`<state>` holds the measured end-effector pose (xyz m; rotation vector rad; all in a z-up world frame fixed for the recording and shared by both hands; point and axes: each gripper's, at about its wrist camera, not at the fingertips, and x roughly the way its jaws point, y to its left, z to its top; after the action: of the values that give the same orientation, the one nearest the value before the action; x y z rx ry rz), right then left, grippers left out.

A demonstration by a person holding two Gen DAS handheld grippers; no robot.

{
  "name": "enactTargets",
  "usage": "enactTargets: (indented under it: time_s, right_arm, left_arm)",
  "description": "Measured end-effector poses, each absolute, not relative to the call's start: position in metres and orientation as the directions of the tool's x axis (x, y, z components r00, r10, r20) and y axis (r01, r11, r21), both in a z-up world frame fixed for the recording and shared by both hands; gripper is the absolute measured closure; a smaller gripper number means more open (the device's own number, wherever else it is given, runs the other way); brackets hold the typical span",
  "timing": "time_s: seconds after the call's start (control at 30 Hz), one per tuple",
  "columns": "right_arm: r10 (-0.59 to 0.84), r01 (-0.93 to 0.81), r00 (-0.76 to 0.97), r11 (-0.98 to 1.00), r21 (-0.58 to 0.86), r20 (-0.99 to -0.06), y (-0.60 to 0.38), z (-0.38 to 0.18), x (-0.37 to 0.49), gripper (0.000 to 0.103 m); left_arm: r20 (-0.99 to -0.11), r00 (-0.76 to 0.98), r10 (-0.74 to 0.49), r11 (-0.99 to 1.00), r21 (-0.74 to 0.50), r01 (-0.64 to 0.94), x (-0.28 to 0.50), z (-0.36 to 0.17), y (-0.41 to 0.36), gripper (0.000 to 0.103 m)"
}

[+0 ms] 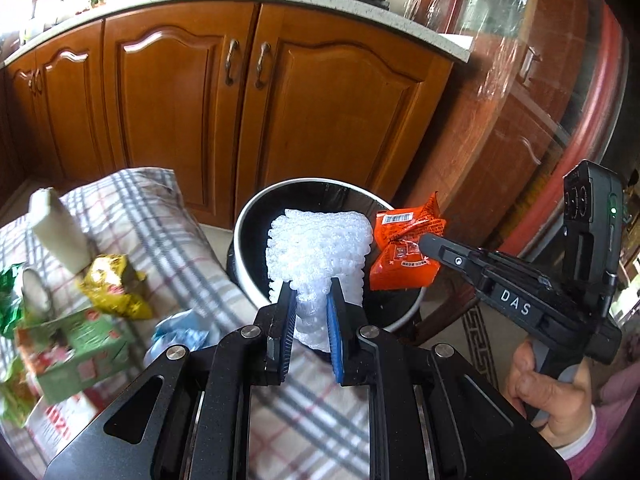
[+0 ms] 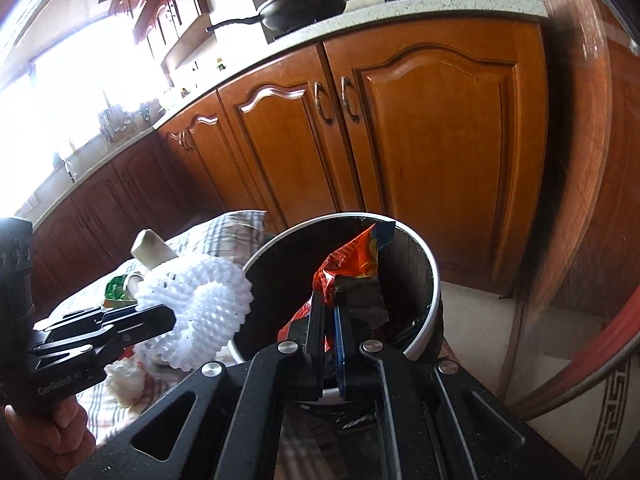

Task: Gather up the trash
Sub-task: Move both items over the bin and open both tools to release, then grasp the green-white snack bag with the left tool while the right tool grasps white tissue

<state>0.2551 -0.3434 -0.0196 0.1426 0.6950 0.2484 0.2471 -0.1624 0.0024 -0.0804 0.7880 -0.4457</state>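
My left gripper (image 1: 311, 292) is shut on a white foam fruit net (image 1: 316, 248), held over the near rim of a round bin (image 1: 244, 216) with a white rim and black inside. In the right wrist view the same net (image 2: 200, 312) hangs at the bin's left edge (image 2: 434, 264), with the left gripper (image 2: 168, 322) pinching it. My right gripper (image 2: 329, 300) is shut on an orange snack wrapper (image 2: 352, 256) above the bin's opening. From the left wrist view, that wrapper (image 1: 404, 252) hangs at the bin's right rim, in the right gripper (image 1: 426, 245).
A table with a plaid cloth (image 1: 168, 240) carries a yellow wrapper (image 1: 116, 286), a green carton (image 1: 76, 344), a white block (image 1: 60, 232) and blue plastic (image 1: 180, 336). Wooden cabinets (image 1: 248, 112) stand behind the bin. A pan (image 2: 304, 6) sits on the counter.
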Motion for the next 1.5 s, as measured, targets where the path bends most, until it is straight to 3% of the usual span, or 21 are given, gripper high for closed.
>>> enactTargets:
  time_s: [0.17,0.27,0.33,0.37,0.4,0.43,0.47,0.53,0.63,0.8,1.03,1.5]
  right_arm:
    - [0.266,-0.178,0.724,0.963,0.2,-0.636,-0.345,-0.026,0.273,0.097]
    - [0.264,-0.182,0.71,0.964,0.192,-0.653,-0.345,-0.029,0.284,0.095]
    - [0.257,-0.183,0.7,0.966,0.18,-0.666,-0.345,-0.033,0.29,0.094]
    - [0.254,-0.182,0.696,0.967,0.178,-0.672,-0.344,-0.035,0.292,0.093]
    - [0.248,-0.177,0.692,0.969,0.174,-0.678,-0.345,-0.037,0.294,0.089]
    - [0.247,-0.173,0.689,0.969,0.176,-0.682,-0.346,-0.038,0.295,0.083]
    - [0.25,-0.172,0.687,0.968,0.182,-0.683,-0.346,-0.039,0.295,0.068]
    - [0.258,-0.17,0.688,0.966,0.196,-0.678,-0.349,-0.04,0.293,0.055]
    - [0.265,-0.165,0.694,0.963,0.211,-0.67,-0.35,-0.039,0.285,0.052]
    - [0.282,-0.163,0.719,0.957,0.241,-0.635,-0.347,-0.031,0.264,0.032]
    - [0.314,-0.174,0.747,0.943,0.284,-0.586,-0.33,-0.025,0.22,0.017]
    - [0.414,-0.261,0.693,0.907,0.331,-0.59,-0.268,-0.036,0.164,0.013]
  left_arm:
    - [-0.686,0.605,-0.404,0.908,-0.22,0.357,0.267,-0.005,-0.178,0.088]
    - [-0.705,0.587,-0.397,0.911,-0.224,0.347,0.279,-0.012,-0.182,0.081]
    - [-0.711,0.583,-0.393,0.913,-0.228,0.338,0.284,-0.015,-0.181,0.074]
    - [-0.717,0.577,-0.391,0.914,-0.232,0.332,0.285,-0.017,-0.181,0.062]
    - [-0.716,0.578,-0.39,0.915,-0.235,0.327,0.285,-0.017,-0.18,0.053]
    - [-0.714,0.581,-0.392,0.915,-0.237,0.326,0.284,-0.018,-0.179,0.052]
    - [-0.709,0.582,-0.397,0.913,-0.242,0.328,0.282,-0.017,-0.178,0.047]
    - [-0.704,0.589,-0.398,0.913,-0.245,0.325,0.277,-0.016,-0.176,0.04]
    - [-0.694,0.597,-0.402,0.912,-0.249,0.325,0.264,-0.013,-0.171,0.039]
    - [-0.672,0.62,-0.405,0.914,-0.266,0.308,0.234,-0.01,-0.151,0.036]
    - [-0.652,0.635,-0.414,0.91,-0.307,0.278,0.195,-0.009,-0.116,0.035]
    - [-0.651,0.691,-0.316,0.944,-0.286,0.162,0.129,-0.019,-0.037,0.035]
